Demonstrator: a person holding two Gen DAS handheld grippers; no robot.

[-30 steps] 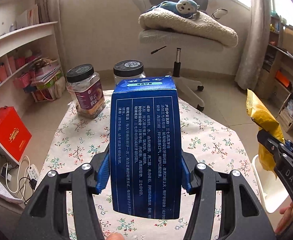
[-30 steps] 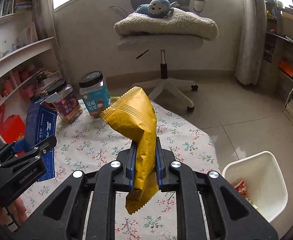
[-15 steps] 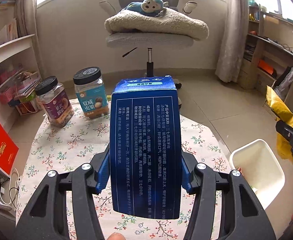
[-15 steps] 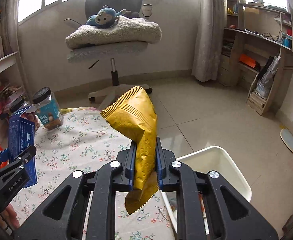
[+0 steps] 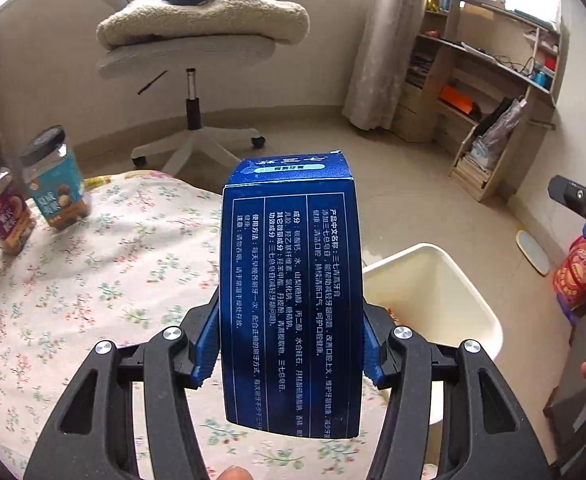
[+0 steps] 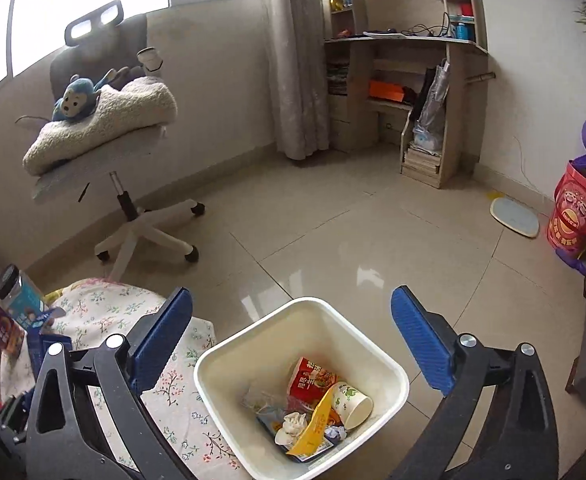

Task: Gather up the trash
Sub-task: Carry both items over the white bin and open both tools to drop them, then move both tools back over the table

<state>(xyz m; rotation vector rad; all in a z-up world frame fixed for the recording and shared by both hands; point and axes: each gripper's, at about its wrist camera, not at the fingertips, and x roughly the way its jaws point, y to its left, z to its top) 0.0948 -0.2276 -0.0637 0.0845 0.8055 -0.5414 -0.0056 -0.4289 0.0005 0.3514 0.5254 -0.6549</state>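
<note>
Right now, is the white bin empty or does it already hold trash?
Holds trash. The white bin contains a yellow wrapper, a red packet, a paper cup and crumpled paper, well below its rim.

Between the blue pads of the black left gripper (image 5: 289, 344) sits a deep blue box (image 5: 291, 292) with white print and a pale green label strip. Behind and left of it, the tablecloth (image 5: 93, 280) is cream with small red and green flowers. Below the black right gripper (image 6: 293, 344), also blue-padded, the bin (image 6: 389, 364) is cream-white, holding a yellow-gold wrapper (image 6: 313, 428), a red packet (image 6: 309, 380) and a white cup (image 6: 353, 404) with green marks.
</note>
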